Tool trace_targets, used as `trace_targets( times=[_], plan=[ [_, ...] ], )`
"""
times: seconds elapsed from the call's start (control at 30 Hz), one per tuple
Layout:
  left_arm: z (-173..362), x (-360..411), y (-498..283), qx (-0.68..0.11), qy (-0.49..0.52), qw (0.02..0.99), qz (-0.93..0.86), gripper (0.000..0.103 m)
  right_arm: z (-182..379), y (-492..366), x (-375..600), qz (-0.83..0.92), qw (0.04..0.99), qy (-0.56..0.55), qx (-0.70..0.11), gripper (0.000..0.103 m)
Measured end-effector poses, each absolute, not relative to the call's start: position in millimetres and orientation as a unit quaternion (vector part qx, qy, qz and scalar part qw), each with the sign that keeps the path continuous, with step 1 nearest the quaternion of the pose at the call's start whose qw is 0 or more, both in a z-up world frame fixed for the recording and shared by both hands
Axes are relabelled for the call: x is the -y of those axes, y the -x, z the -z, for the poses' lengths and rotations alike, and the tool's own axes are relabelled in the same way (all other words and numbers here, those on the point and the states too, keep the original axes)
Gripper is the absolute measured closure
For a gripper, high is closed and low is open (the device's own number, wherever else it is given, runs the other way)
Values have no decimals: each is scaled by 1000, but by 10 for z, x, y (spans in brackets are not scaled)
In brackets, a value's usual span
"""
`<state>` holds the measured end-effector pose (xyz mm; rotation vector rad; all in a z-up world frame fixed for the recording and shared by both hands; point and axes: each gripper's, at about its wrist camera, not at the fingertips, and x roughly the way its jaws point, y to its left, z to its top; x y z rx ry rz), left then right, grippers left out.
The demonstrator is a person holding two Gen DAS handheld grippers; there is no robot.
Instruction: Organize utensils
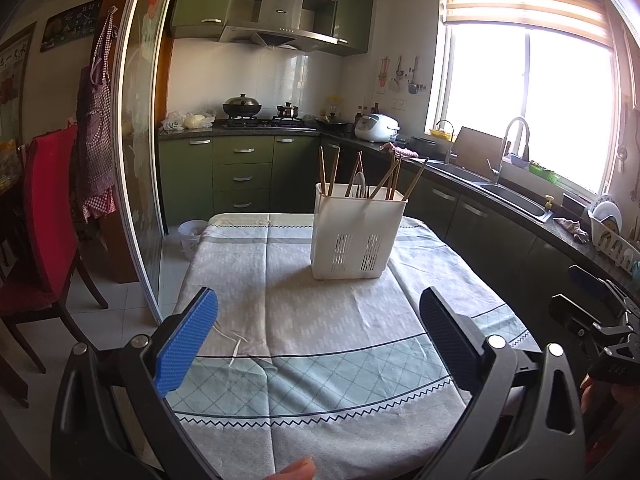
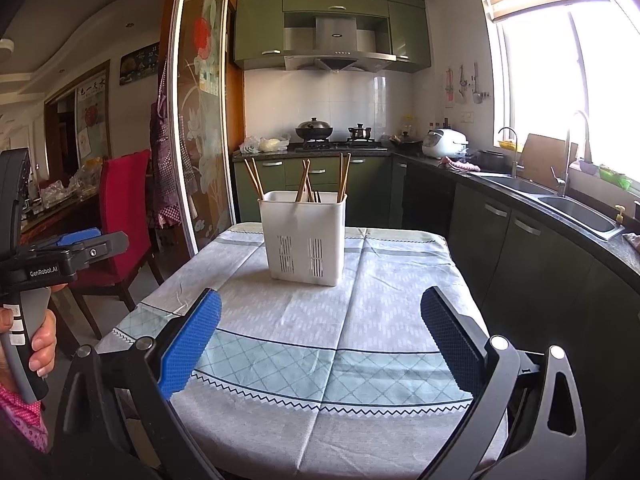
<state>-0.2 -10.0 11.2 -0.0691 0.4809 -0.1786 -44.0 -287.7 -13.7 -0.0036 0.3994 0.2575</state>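
- The white holder (image 1: 357, 232) stands upright on the table (image 1: 304, 360), out past both grippers and not touching them.
- Brown chopsticks (image 1: 394, 178) stick up out of the holder. They lean this way and that, and some cross each other.
- There may be a spoon or other tool down among them, but it is too hard to tell.
- The left hand-held gripper (image 1: 318, 320) has its two blue pads spread wide apart and holds nothing.
- The right hand-held gripper (image 2: 320, 320) is spread wide too, with nothing between its pads.
- The chopsticks look thin, stiff and very light. They are smooth, so they could slip or spin if pinched only at the tip.
- A good place to hold one is likely the upper part that shows above the rim, gripped across its thin sides.
- The holder looks like light plastic. It could slide on the soft cloth or tip over if a stick is pulled sideways, so one gripper may need to steady its wall.
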Motion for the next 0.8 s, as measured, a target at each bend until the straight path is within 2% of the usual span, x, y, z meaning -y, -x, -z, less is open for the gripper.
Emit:
trace_targets(
  times=[0.8],
  plan=[
    [-77, 61, 3, -243, 52, 964, 95, 7, 176, 422, 2821, -135, 970, 4, -202, 5]
  ],
)
